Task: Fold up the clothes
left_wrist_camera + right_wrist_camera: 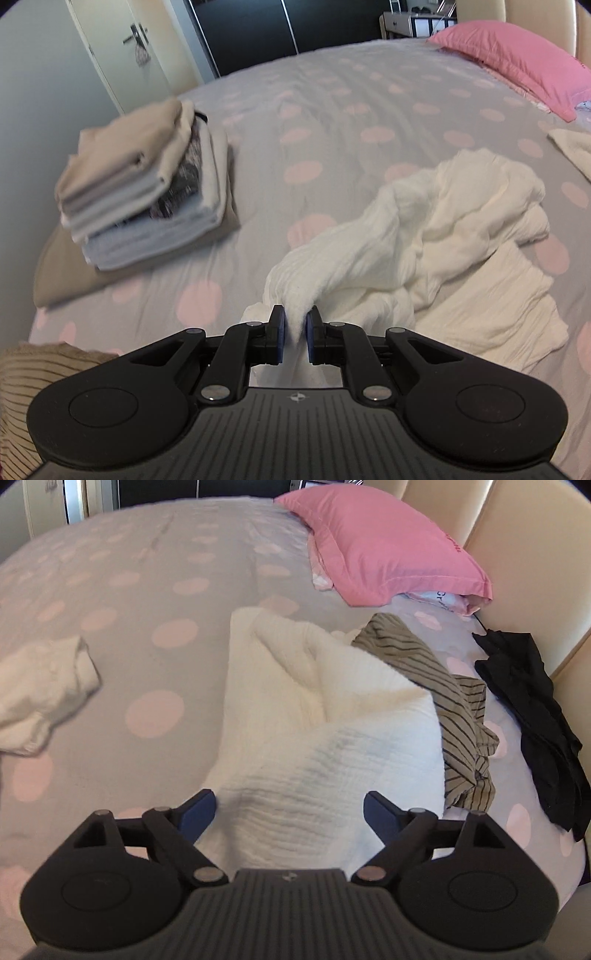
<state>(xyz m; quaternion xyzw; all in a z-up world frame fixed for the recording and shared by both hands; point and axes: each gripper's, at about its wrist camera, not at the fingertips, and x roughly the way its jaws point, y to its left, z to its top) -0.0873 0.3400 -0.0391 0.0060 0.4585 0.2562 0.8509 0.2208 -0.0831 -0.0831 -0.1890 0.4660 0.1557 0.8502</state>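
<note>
White crinkled cloth (pixel 436 236) lies rumpled on the bed's grey cover with pink dots (pixel 332 110), and the left gripper (pixel 295 328) has its blue pads pressed together on a gathered corner of it; the pinched end runs down out of sight behind the tool body. In the right wrist view another white crinkled garment (pixel 314 716) lies in front of the right gripper (pixel 290 812), whose fingers are spread wide with the cloth between them, not clamped. Whether the two white pieces are one garment cannot be told.

A striped olive garment (pixel 454 701) is partly tucked under the white one. Beside it a black garment (pixel 532 716) lies against the padded headboard (pixel 517 535). Lettering on the pink pillow (pixel 388 546) and on the item beneath it is too small to read. A blurred stack of folded clothes (pixel 147 184) sits to the left.
</note>
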